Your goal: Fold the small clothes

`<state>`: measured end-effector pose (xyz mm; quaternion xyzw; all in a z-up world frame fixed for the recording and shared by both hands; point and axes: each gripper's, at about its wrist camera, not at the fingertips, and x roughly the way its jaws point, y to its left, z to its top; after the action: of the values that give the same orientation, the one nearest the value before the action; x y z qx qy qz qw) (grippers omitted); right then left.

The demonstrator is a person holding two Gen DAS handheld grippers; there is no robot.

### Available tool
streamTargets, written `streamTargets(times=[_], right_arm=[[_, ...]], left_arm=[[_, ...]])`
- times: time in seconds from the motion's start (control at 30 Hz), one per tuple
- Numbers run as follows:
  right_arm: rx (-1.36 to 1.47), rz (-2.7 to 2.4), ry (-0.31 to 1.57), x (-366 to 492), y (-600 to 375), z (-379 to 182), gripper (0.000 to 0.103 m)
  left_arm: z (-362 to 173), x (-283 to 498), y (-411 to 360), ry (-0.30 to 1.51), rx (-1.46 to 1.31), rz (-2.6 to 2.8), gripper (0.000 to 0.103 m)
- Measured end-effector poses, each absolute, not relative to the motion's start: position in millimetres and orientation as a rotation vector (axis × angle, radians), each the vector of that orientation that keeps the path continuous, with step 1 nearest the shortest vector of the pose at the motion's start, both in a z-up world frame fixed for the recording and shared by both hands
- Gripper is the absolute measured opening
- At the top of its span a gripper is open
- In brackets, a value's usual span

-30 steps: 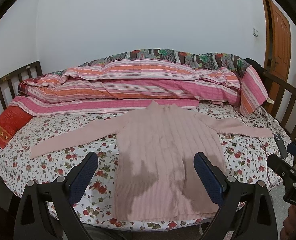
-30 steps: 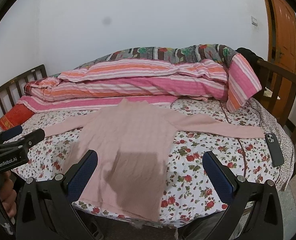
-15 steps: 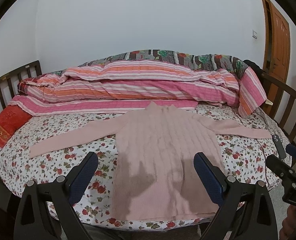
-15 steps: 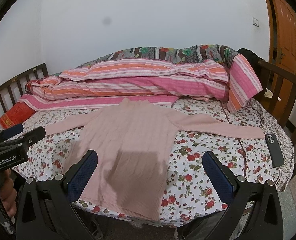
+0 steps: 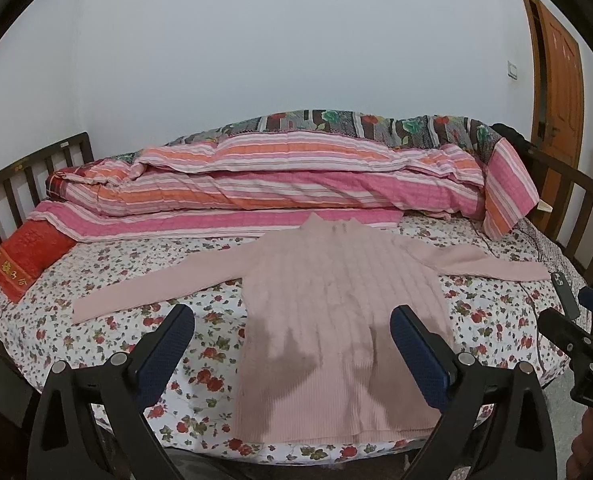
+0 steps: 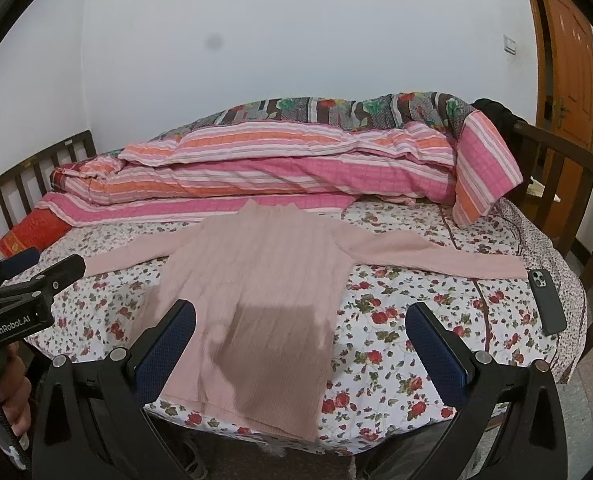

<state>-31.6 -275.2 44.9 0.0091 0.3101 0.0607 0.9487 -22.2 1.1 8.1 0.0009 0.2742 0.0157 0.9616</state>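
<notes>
Left hand-held gripper [image 5: 292, 342]: fingers apart, empty, above near hem.
Right hand-held gripper [image 6: 300, 340]: fingers apart, empty.
Pink sweater [image 5: 336, 300]: flat on bed [image 5: 108, 264], sleeves spread.
Phone [image 6: 547, 301]: right bed edge.

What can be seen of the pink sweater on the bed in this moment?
The pink sweater is a pale, rib-knit, high-necked top lying flat and face-up on the floral bedsheet, both sleeves spread outward, collar toward the striped quilt, hem at the near bed edge. It is unfolded. Shadows fall on its lower part. Neither gripper touches it; both sets of jaws stand open above it. A phone lies just past its right cuff.
</notes>
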Motion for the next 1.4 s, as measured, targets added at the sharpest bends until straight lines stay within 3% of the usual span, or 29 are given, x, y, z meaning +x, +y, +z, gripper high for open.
streamTargets(times=[0.67,1.07,1.4], right_arm=[[0.037,0.125,0.63,-20.8,-277.6,45.3,0.103],[-0.011,0.12,0.668,38.7,-265.1,-7.5,0.102],[0.031,0.21,0.776,120.9,-240.3,-63.7,0.093]], left_arm=[[-4.0,-8.8,24.0,0.549,-0.059,0.043,0.099],[-89.2,52.3,97.5,0.678,-0.234,0.021,0.099],[-158.6,102.1,220.1,0.725,-0.44,0.206,0.093]])
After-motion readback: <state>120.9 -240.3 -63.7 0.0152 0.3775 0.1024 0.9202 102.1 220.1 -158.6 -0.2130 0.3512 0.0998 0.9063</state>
